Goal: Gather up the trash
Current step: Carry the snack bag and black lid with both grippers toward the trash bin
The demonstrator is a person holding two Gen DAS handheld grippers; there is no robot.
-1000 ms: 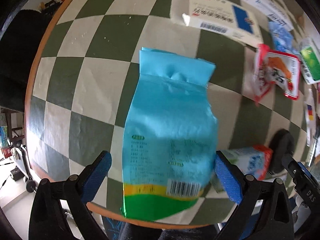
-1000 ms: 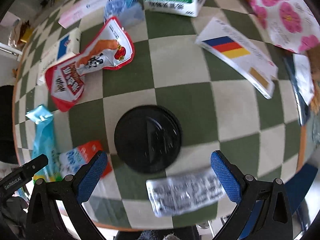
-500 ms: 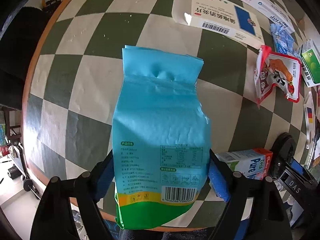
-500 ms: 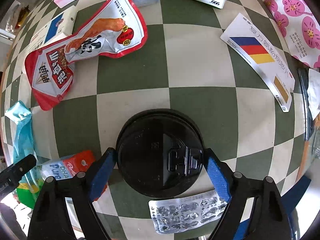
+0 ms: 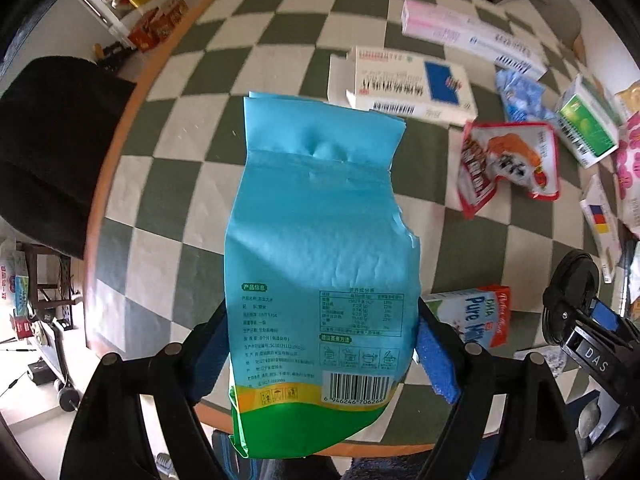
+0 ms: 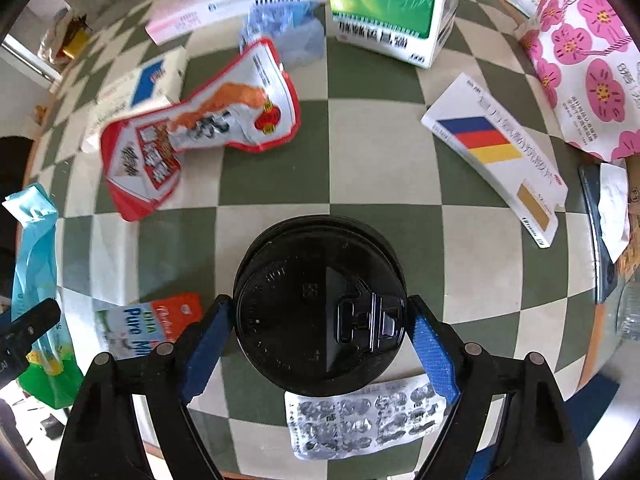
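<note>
My left gripper is shut on a blue and green snack bag and holds it off the checkered table. The bag also shows at the left edge of the right wrist view. My right gripper is shut on a black round plastic lid, its blue pads pressed against both sides of the rim. In the left wrist view the lid and my right gripper show at the right edge.
On the table lie a red snack pouch, a Pure Milk carton, a silver pill blister, a green medicine box, a striped box, a white-blue box and a pink flowered bag. The table edge is close below.
Both grippers closed: the left onto the blue bag, the right onto the black lid. The bag has lifted off the table and the left view has tilted up.
</note>
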